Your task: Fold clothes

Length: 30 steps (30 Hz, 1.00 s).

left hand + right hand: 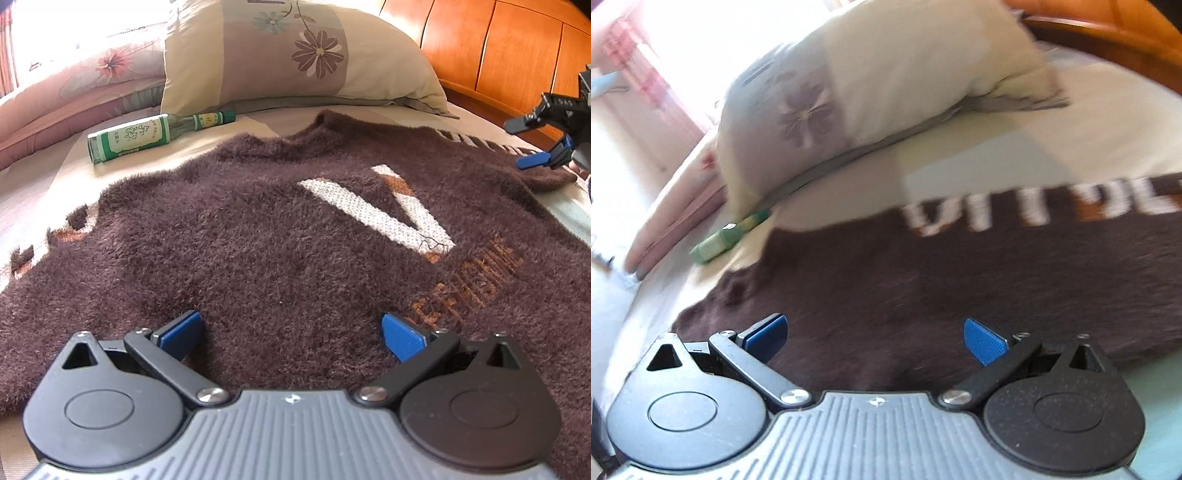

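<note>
A fuzzy dark brown sweater [258, 240] with a white V and orange lettering lies spread flat on the bed. My left gripper [291, 332] hovers low over its near part, blue pads wide apart and nothing between them. In the left wrist view my right gripper [528, 142] shows at the far right edge, over the sweater's far right corner, its fingers apart. The blurred right wrist view shows the same sweater [923, 295] with white letters along one edge, and my right gripper [875, 338] is open above it, holding nothing.
A green glass bottle [147, 134] lies on its side on the sheet just beyond the sweater's left part, also seen as bottle [727, 238]. A large floral pillow [295, 55] leans against the orange wooden headboard [498, 55]. A folded pink quilt [74, 99] sits at the left.
</note>
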Tool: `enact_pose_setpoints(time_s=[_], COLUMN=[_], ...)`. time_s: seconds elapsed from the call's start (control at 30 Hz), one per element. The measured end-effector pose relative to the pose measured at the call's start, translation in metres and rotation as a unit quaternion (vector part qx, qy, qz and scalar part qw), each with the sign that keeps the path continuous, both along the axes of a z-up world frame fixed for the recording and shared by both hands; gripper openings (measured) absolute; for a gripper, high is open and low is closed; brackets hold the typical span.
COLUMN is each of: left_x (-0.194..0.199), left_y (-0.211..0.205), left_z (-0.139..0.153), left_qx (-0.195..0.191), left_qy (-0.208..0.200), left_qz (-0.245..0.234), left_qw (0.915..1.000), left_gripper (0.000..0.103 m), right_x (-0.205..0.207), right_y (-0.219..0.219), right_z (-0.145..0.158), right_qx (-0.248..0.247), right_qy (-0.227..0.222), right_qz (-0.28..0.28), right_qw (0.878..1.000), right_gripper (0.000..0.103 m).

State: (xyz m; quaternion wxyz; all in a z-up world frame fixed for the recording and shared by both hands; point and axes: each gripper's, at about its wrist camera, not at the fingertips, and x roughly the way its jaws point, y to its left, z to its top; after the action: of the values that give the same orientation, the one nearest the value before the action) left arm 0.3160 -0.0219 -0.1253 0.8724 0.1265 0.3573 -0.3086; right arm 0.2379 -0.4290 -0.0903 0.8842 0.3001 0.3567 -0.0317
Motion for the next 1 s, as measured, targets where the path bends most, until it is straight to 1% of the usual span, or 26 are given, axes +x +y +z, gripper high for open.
enact_pose_setpoints(time_s=[0.07, 0.1, 0.13, 0.23, 0.33, 0.37, 0.43, 0.47, 0.5, 0.57, 0.6, 0.63, 0.77, 0.8, 0.83, 0.9, 1.0], left_x=[0.000, 0.000, 0.000, 0.001, 0.001, 0.002, 0.002, 0.002, 0.002, 0.003, 0.003, 0.002, -0.014, -0.020, -0.025, -0.035, -0.048], left_y=[0.000, 0.000, 0.000, -0.001, -0.001, -0.001, 0.000, -0.001, -0.001, -0.001, -0.001, -0.002, -0.010, -0.013, -0.016, -0.022, -0.031], left_z=[0.000, 0.000, 0.000, -0.001, -0.001, -0.002, -0.002, -0.002, -0.002, 0.000, 0.000, 0.002, 0.015, 0.018, 0.022, 0.026, 0.030], left_qx=[0.000, 0.000, 0.000, 0.000, -0.002, -0.002, -0.004, -0.004, -0.004, -0.004, -0.005, -0.007, -0.024, -0.028, -0.032, -0.041, -0.056], left_qy=[0.000, 0.000, 0.000, 0.000, 0.000, 0.000, 0.001, 0.001, 0.002, 0.004, 0.003, 0.001, -0.012, -0.016, -0.021, -0.016, -0.005], left_qz=[0.000, 0.000, 0.000, 0.000, 0.000, -0.001, 0.000, 0.000, 0.000, 0.001, 0.003, 0.005, -0.032, -0.044, -0.056, -0.082, -0.121], left_qw=[1.0000, 1.0000, 1.0000, 1.0000, 1.0000, 1.0000, 1.0000, 1.0000, 1.0000, 1.0000, 1.0000, 1.0000, 0.9991, 0.9985, 0.9977, 0.9956, 0.9911], left_gripper=[0.103, 0.103, 0.103, 0.103, 0.103, 0.103, 0.103, 0.103, 0.103, 0.102, 0.102, 0.102, 0.102, 0.102, 0.102, 0.102, 0.102], right_x=[0.003, -0.001, -0.007, -0.017, -0.022, -0.021, -0.022, -0.024, -0.032, -0.056, -0.070, -0.075, -0.095, -0.097, -0.097, -0.088, -0.066], right_y=[0.006, 0.007, 0.008, -0.001, -0.017, -0.027, -0.049, -0.061, -0.072, -0.081, -0.085, -0.087, -0.094, -0.095, -0.098, -0.098, -0.098], right_z=[-0.017, -0.024, -0.023, -0.008, 0.011, 0.008, -0.004, -0.014, -0.024, -0.029, -0.030, -0.026, -0.012, -0.005, 0.000, 0.008, 0.007], right_qx=[-0.006, -0.012, -0.018, -0.017, -0.081, -0.082, -0.078, -0.073, -0.057, -0.024, -0.007, -0.008, -0.020, -0.036, -0.043, -0.039, -0.025], right_qy=[0.037, 0.034, 0.018, 0.013, -0.005, -0.001, 0.016, 0.035, 0.040, 0.000, -0.006, 0.001, 0.031, 0.040, 0.038, 0.026, 0.007], right_qz=[0.006, 0.010, 0.014, 0.006, -0.031, -0.042, -0.066, -0.084, -0.095, -0.094, -0.101, -0.105, -0.120, -0.131, -0.132, -0.131, -0.119], right_qw=[0.999, 0.999, 1.000, 1.000, 0.996, 0.996, 0.995, 0.993, 0.993, 0.995, 0.995, 0.994, 0.992, 0.990, 0.990, 0.990, 0.993], right_gripper=[0.103, 0.103, 0.103, 0.103, 0.103, 0.103, 0.103, 0.103, 0.103, 0.103, 0.103, 0.103, 0.103, 0.103, 0.103, 0.103, 0.103])
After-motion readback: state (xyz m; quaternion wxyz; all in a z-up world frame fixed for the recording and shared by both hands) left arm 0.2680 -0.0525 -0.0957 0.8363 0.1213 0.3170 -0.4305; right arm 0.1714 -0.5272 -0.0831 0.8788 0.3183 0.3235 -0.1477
